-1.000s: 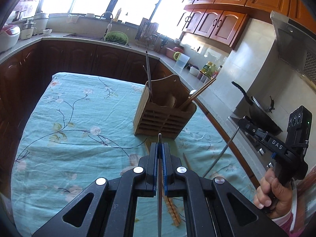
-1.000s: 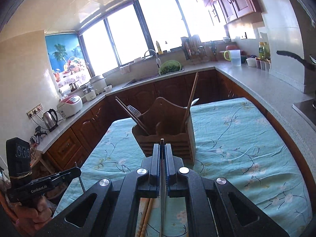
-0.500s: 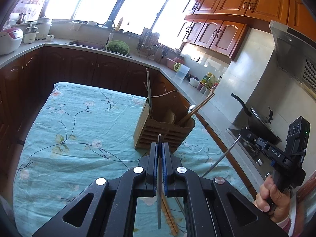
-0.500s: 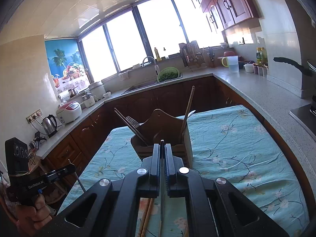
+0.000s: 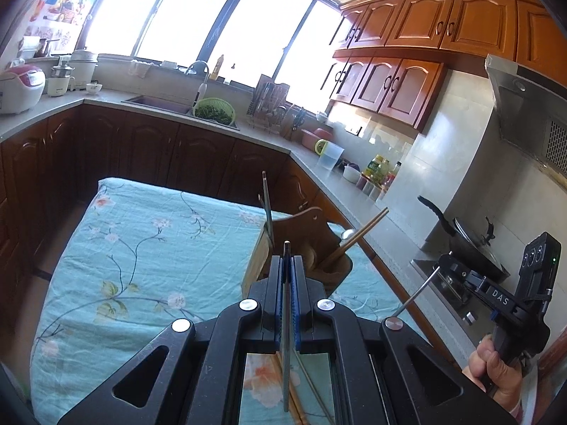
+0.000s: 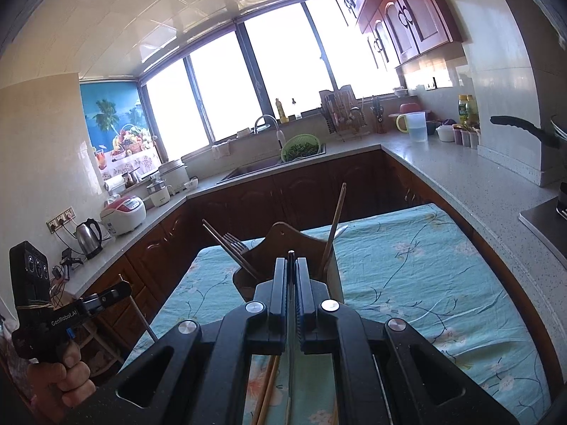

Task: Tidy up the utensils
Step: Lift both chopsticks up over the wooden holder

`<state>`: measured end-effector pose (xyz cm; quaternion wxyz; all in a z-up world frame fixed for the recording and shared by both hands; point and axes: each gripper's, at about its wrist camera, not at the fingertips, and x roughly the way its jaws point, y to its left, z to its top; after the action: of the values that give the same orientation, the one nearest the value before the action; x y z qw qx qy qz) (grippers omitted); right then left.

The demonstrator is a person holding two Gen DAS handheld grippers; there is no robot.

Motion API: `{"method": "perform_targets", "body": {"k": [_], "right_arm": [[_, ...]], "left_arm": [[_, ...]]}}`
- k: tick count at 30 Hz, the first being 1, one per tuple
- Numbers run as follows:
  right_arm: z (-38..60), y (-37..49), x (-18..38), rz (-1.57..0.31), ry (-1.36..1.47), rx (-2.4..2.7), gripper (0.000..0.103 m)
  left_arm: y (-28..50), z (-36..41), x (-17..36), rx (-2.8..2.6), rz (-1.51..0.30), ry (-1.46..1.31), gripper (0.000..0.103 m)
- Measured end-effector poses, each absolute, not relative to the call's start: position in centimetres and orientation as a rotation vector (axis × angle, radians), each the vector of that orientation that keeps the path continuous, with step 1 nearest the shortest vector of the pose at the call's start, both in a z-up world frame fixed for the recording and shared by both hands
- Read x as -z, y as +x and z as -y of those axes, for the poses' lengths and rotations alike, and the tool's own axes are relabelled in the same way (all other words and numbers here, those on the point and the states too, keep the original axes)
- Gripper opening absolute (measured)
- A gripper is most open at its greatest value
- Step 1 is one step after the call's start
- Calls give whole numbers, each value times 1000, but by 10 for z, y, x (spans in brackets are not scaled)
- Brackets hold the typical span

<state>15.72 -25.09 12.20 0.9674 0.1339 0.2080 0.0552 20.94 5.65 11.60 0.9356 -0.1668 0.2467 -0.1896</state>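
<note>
My left gripper [image 5: 287, 269] is clamped on a thin metal utensil [image 5: 286, 336], handle tip poking up past the pads, rest hanging below. My right gripper [image 6: 291, 276] is clamped on another thin metal utensil [image 6: 290, 372] the same way. I can't tell whether either is a knife or a chopstick. The wooden utensil holder [image 6: 283, 237] stands on the table [image 5: 141, 248] toward its far edge, with a fork [image 6: 235, 242] and chopsticks [image 6: 335, 226] in it. Loose wooden chopsticks [image 6: 267, 389] lie on the floral cloth near the table's near edge, under the grippers.
</note>
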Motion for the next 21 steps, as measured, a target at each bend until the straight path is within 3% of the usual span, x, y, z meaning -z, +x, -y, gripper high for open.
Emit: {"method": "perform_targets", "body": {"k": [13,21], "right_arm": [[277,214,-183,-252,287,-58,4],[279,249,-173,-248,261,-5,4]], "left_arm": [[280,-47,-163,309,-305,-373,2],[321,-28,-125,226,-253,-431,2]]}}
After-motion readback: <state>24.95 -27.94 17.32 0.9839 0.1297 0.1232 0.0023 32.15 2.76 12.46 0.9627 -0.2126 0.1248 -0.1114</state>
